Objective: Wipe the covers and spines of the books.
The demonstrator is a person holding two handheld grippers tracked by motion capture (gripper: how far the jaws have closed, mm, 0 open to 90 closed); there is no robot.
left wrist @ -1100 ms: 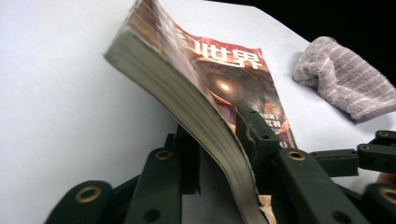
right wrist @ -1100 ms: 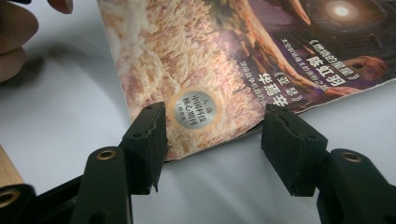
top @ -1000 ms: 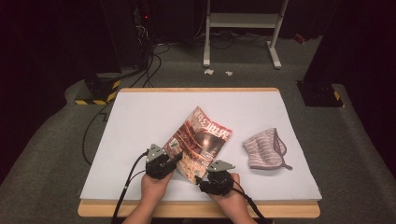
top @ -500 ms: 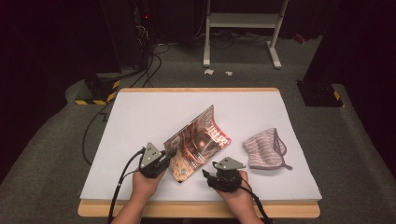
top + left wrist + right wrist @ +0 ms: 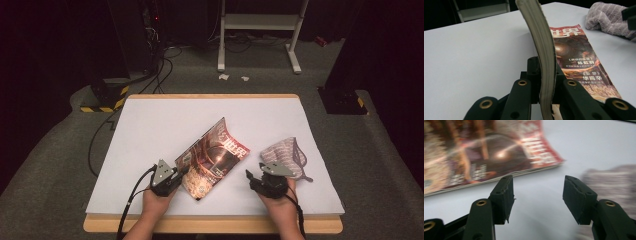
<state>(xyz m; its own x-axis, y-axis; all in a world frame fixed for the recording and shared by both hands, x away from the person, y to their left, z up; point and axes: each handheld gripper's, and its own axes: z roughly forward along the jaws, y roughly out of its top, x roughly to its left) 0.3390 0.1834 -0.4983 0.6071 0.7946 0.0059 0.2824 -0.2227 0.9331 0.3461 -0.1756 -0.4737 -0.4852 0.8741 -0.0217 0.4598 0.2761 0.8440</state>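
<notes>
The left gripper clamps a wad of pages, lifting the magazine open. The right gripper hangs beside it, jaws apart and empty – next, probably, it must catch the loose side.

Your left tongs are clamped on a thick sheaf of magazine pages that curves up to the top centre. The cover lies flat at right on the white worktop; a grey cloth sits upper right.

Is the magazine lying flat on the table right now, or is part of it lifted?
Partly lifted. The left gripper is shut on the magazine, whose left edge curls up while its right part lies on the table.
</notes>
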